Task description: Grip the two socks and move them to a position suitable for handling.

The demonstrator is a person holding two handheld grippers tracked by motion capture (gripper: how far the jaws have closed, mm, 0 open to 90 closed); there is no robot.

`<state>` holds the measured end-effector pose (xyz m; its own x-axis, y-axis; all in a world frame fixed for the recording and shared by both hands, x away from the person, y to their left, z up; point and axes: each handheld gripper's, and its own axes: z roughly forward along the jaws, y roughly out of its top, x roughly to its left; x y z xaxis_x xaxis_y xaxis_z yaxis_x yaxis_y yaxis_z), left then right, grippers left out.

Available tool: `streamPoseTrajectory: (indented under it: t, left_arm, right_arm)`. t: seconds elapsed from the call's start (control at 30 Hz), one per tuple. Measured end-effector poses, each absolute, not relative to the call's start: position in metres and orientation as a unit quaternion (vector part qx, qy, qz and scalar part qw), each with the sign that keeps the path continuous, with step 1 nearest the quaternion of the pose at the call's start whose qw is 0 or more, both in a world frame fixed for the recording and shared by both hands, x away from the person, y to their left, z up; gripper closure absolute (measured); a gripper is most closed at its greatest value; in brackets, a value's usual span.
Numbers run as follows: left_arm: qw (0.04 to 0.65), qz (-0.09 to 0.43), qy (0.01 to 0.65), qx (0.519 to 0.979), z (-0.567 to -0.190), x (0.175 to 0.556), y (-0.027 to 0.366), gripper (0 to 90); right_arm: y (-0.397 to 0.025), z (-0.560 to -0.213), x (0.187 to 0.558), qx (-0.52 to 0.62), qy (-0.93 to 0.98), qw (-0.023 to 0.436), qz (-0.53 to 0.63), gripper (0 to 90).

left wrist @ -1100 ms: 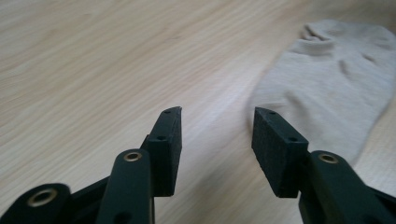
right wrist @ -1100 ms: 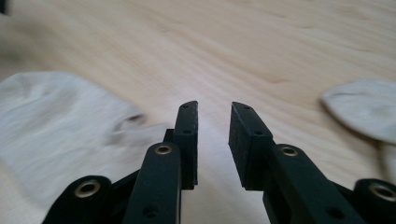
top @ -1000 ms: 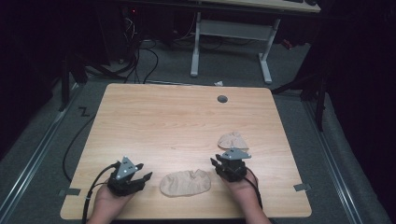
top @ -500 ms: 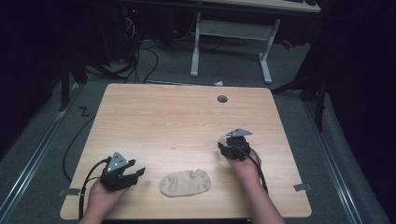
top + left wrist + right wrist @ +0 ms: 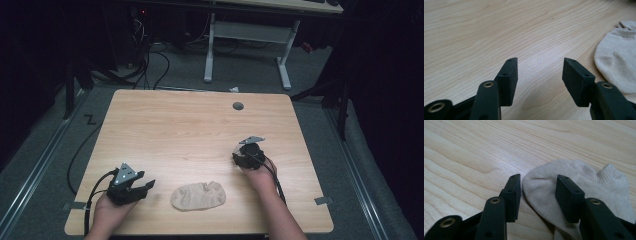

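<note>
Pale wood tabletop (image 5: 190,130) runs under both your hands, lit against a dark room. Nearest you, at the front edge, one beige sock (image 5: 198,196) lies flat between your forearms. Your left gripper (image 5: 146,185) sits just left of it, fingers (image 5: 510,80) spread apart with nothing between them; in the left gripper view the sock (image 5: 616,65) lies off to the right, apart from the fingers.

Farther in and to the right, your right gripper (image 5: 239,161) is down over a second sock (image 5: 584,182). In the right gripper view its fingers (image 5: 567,197) are parted and straddle that sock's rounded toe end, one on the wood beside it, one over the fabric, not yet pinched.

By the look of it, you are at the pick-up of the second sock, probably to bring it to the first. Next you would need to press down and close on the toe so you catch cloth rather than slide over it, then lift clear.

Beyond, a round grommet (image 5: 238,106) sits near the far edge; behind that, grey floor, loose cables (image 5: 150,60) and a white desk frame (image 5: 247,35).
</note>
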<state>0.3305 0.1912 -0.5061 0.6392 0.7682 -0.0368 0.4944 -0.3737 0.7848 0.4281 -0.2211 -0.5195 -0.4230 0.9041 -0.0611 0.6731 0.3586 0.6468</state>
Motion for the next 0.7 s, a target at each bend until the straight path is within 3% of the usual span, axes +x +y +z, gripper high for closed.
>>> streamPoseTrajectory:
  t: [0.43,0.7]
  left_arm:
    - [0.400,0.172,0.384,0.814,-0.5064,0.3293,0.1886,45.6]
    - [0.402,0.177,0.386,0.812,-0.5055,0.3288,0.1891,45.3]
  right_arm:
    - [-0.2240,-0.5228,0.4235,0.501,0.785,0.229,0.285,83.3]
    - [-0.2304,-0.5208,0.4256,0.505,0.784,0.210,0.293,85.3]
